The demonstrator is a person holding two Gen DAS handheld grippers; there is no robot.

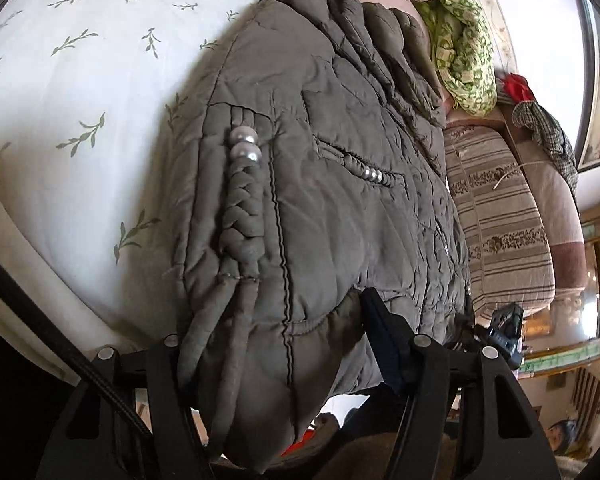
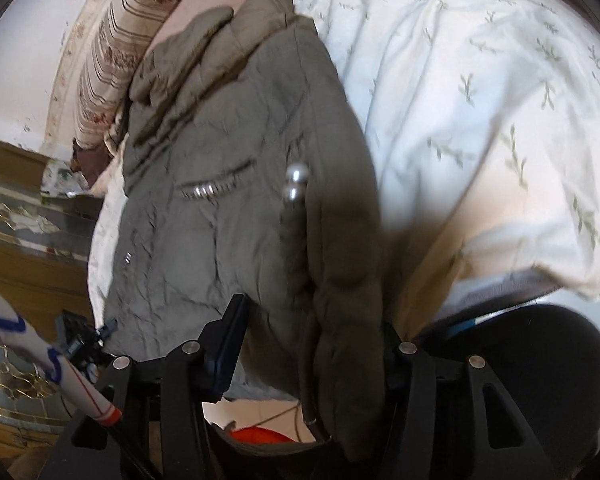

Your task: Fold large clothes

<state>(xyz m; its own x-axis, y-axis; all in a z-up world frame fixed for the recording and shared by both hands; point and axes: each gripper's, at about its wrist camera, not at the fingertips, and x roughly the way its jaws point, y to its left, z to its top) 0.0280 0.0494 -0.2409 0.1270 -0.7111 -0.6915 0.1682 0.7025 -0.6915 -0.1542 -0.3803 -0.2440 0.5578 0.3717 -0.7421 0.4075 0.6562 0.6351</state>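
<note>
A grey-olive quilted jacket (image 1: 332, 184) with braided trim and pearl beads (image 1: 244, 146) lies on a white leaf-print bed sheet (image 1: 80, 92). My left gripper (image 1: 276, 344) is shut on the jacket's bunched hem, which fills the space between the fingers and hides the left one. In the right wrist view the same jacket (image 2: 228, 208) drapes toward the camera. My right gripper (image 2: 312, 344) is shut on its thick folded edge, with the right finger hidden behind the cloth. The left gripper (image 2: 80, 340) shows at the lower left of that view.
Striped pillows (image 1: 496, 216) and a green patterned cloth (image 1: 464, 52) lie along the bed's far side. A red item (image 1: 518, 86) and checked cloth (image 1: 548, 128) are beyond them. The sheet (image 2: 480, 100) spreads to the right. Wooden furniture (image 2: 16, 240) stands at the left.
</note>
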